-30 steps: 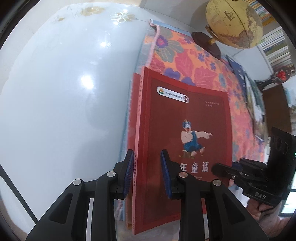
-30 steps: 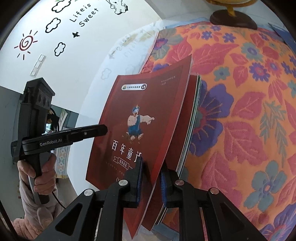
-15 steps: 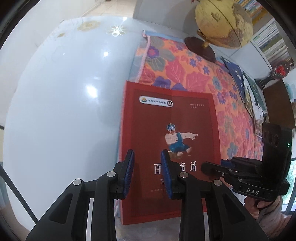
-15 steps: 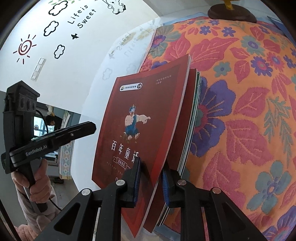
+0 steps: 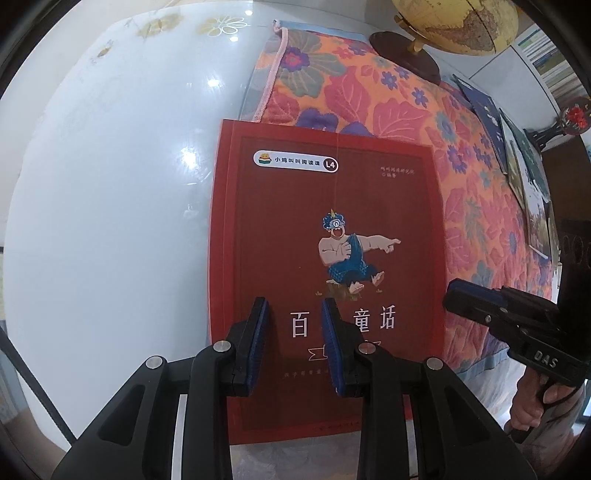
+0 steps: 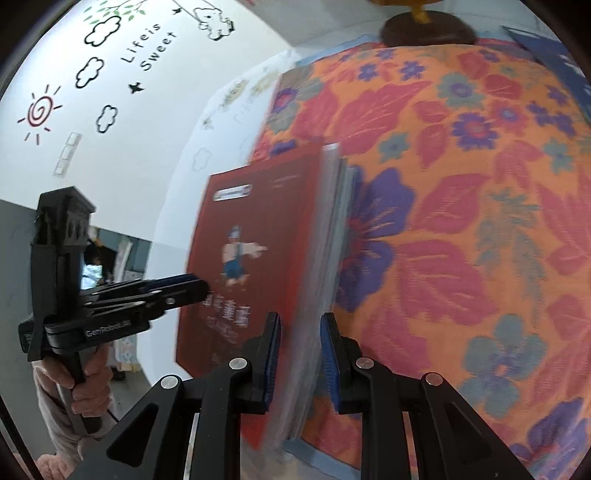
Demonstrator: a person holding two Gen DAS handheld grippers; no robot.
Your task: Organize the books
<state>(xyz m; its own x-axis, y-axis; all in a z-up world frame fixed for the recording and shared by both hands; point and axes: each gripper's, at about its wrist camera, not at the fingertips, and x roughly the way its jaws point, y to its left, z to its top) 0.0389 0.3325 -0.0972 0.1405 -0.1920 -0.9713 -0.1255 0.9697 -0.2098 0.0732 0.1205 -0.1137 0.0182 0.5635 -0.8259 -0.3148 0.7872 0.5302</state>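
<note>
A red book (image 5: 325, 236) with a cartoon giant on its cover lies flat on top of a stack, half on the white table and half on the floral cloth. My left gripper (image 5: 293, 343) is open and empty, hovering above the book's lower part. My right gripper (image 6: 300, 354) is open, its jaws standing either side of the stack's page edge; the red book (image 6: 255, 254) shows motion-blurred there. The right gripper also shows in the left wrist view (image 5: 476, 295), beside the book's right edge. The left gripper shows in the right wrist view (image 6: 173, 288) over the cover.
An orange floral cloth (image 5: 406, 107) covers the table's right part; glossy white table (image 5: 110, 184) lies to the left. A globe (image 5: 458, 22) on a dark base stands at the back. Several dark books (image 5: 517, 155) lie at the far right.
The red book has dropped from tilted to flat on the stack. My right gripper has opened and let go of it. My left gripper stays open above it.
</note>
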